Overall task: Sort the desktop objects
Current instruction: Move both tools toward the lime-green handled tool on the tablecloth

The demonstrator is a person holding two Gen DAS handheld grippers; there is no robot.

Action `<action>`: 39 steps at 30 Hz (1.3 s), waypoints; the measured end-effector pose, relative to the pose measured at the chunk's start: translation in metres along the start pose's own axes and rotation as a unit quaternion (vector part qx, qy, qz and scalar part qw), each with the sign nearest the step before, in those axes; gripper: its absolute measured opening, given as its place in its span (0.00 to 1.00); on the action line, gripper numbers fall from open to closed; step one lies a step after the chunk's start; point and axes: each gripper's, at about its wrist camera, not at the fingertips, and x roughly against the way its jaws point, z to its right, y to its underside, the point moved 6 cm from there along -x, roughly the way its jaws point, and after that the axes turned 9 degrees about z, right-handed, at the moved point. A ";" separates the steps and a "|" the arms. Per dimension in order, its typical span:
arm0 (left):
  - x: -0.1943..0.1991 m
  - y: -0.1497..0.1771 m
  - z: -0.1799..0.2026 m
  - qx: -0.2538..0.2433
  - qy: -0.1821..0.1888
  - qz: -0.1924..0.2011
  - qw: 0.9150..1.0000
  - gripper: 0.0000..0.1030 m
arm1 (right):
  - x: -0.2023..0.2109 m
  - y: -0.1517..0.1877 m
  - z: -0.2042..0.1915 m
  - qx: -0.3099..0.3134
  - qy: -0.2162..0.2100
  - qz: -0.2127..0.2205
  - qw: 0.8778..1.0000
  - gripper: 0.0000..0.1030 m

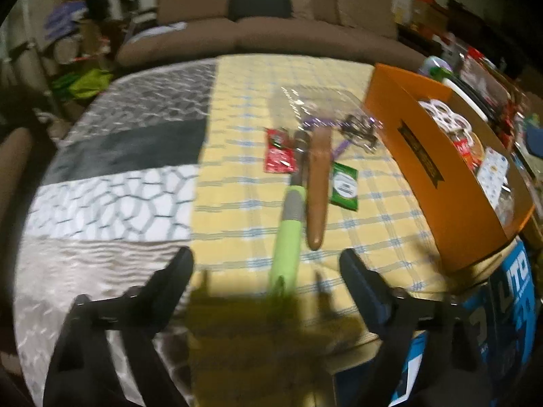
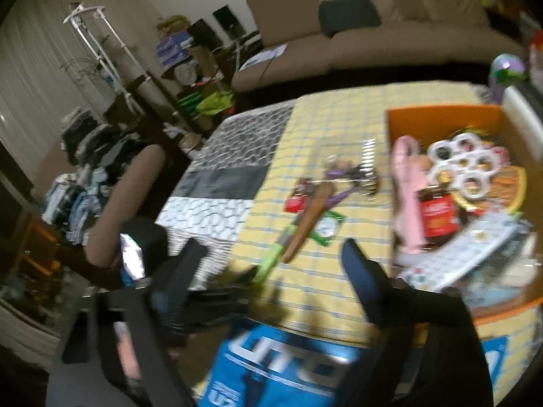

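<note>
A tabletop [image 1: 237, 101] covered with a yellow checked cloth is seen from two wrist cameras. Both the left gripper [image 1: 266, 257] and the right gripper [image 2: 275, 249] are held with fingers spread apart and nothing between them. A green-handled tool [image 1: 286, 237] and a brown wooden piece [image 1: 317, 186] lie mid-tabletop, beside packets, near the orange box [image 1: 417, 156] at the right edge. A pickup appears to be approached; the left gripper must be lowered over the green handle and closed.

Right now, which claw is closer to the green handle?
Left. The left claw is open right over the end of the green handle; the right claw hangs open farther back, toward the orange box.
</note>
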 end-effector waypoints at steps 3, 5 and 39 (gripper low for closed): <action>-0.016 0.005 0.006 -0.007 0.037 -0.026 0.999 0.55 | -0.021 0.002 -0.001 -0.019 -0.017 -0.013 1.000 0.68; -0.025 0.010 0.010 -0.005 0.061 -0.043 0.997 0.55 | -0.034 0.005 0.003 -0.040 -0.027 -0.023 0.999 0.68; -0.039 0.039 -0.015 0.225 0.246 -0.151 0.931 0.17 | -0.184 0.074 0.042 -0.254 -0.049 -0.187 0.948 0.69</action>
